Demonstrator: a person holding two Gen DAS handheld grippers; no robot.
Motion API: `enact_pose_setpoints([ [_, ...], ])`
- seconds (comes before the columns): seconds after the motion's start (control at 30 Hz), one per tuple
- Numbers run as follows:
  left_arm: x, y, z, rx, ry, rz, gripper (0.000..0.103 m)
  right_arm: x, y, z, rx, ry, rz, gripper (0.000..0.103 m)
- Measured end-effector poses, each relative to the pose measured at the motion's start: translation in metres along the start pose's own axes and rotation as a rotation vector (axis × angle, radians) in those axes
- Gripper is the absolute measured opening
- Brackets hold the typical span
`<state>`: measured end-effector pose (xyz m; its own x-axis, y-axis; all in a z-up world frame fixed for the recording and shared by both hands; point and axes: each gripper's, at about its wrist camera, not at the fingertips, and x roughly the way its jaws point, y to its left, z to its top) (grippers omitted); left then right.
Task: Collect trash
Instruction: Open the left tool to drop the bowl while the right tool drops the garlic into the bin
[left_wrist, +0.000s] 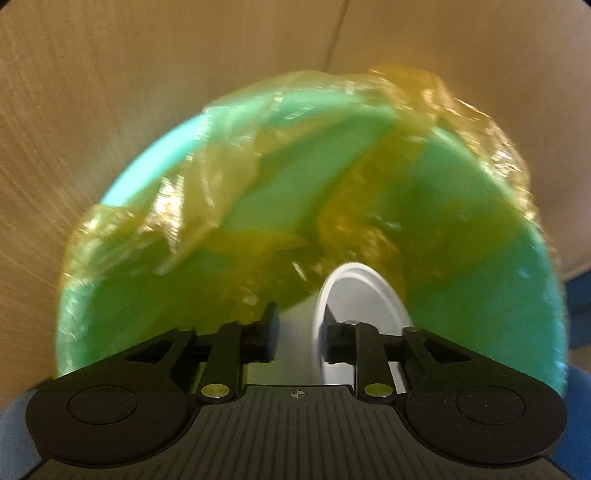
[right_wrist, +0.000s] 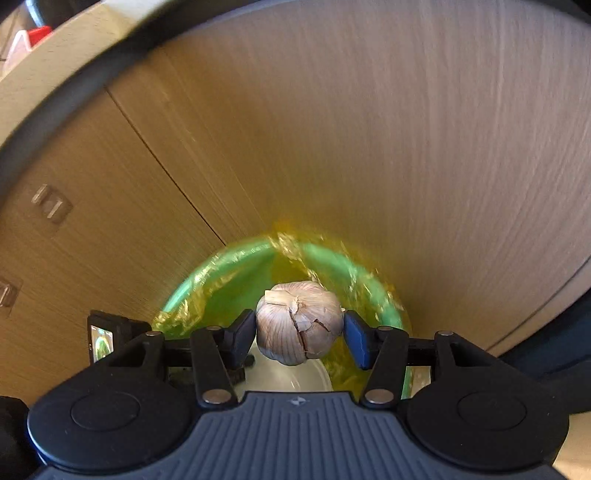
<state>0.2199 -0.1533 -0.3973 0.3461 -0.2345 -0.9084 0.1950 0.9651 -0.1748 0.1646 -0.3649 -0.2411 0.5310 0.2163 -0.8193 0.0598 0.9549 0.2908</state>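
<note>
A green bin (left_wrist: 461, 192) lined with a yellow plastic bag (left_wrist: 229, 221) fills the left wrist view. My left gripper (left_wrist: 299, 332) is shut on the rim of a white plate (left_wrist: 365, 295), held edge-on over the bin's mouth. In the right wrist view my right gripper (right_wrist: 300, 332) is shut on a whole garlic bulb (right_wrist: 299, 321), held above the same green bin (right_wrist: 221, 280) and its yellow bag (right_wrist: 291, 254). The white plate (right_wrist: 288, 376) shows just under the garlic.
Wooden cabinet fronts (right_wrist: 369, 129) stand behind the bin, with metal handles (right_wrist: 51, 205) at the left. A dark counter edge (right_wrist: 92, 62) curves across the top. The left gripper's camera (right_wrist: 101, 339) shows at the left.
</note>
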Motion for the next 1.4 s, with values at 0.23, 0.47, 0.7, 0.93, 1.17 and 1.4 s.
enact_pose_setpoints([
  [0.23, -0.010, 0.008, 0.013, -0.005, 0.008, -0.023, 0.029, 0.030, 0.008, 0.005, -0.041, 0.134, 0.025, 0.052],
  [0.47, -0.065, 0.021, 0.006, -0.065, -0.029, -0.117, 0.028, 0.096, 0.024, 0.005, -0.121, 0.345, -0.023, 0.052],
  [0.7, -0.061, 0.003, 0.006, 0.149, 0.000, -0.088, 0.029, 0.119, 0.021, -0.004, -0.088, 0.416, -0.035, 0.052],
  [0.93, 0.018, -0.024, 0.018, 0.278, 0.156, 0.012, 0.028, 0.077, -0.008, 0.004, -0.015, 0.281, -0.051, 0.052],
  [1.17, 0.105, -0.035, 0.016, 0.391, 0.437, 0.143, 0.028, 0.035, -0.007, 0.011, -0.090, 0.144, -0.054, 0.052],
  [1.4, 0.147, -0.029, 0.019, 0.332, 0.443, 0.162, 0.025, 0.043, -0.020, 0.014, -0.093, 0.186, -0.027, 0.052],
])
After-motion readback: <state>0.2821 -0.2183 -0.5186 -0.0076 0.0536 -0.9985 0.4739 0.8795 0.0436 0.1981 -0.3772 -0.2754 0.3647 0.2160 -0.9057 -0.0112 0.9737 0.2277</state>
